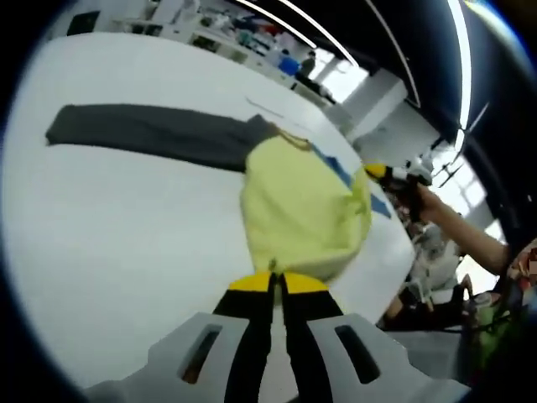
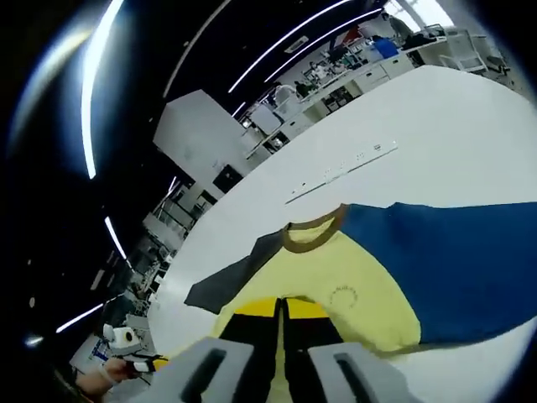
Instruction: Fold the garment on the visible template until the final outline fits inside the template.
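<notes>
**Soft shirt lies spread on the white table**

The yellow shirt (image 1: 302, 206), with a grey sleeve (image 1: 151, 134) and a blue sleeve (image 2: 453, 260), lies limp, light and floppy. Left gripper (image 1: 277, 284) and right gripper (image 2: 281, 309) both have their jaws closed together, holding nothing. A sleeve cuff or hem edge likely offers the best pinch.

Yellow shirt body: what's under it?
The white table shows all around the yellow shirt body. A blue sleeve runs out from it in the right gripper view. Whatever is directly beneath, template included, is covered.
</notes>
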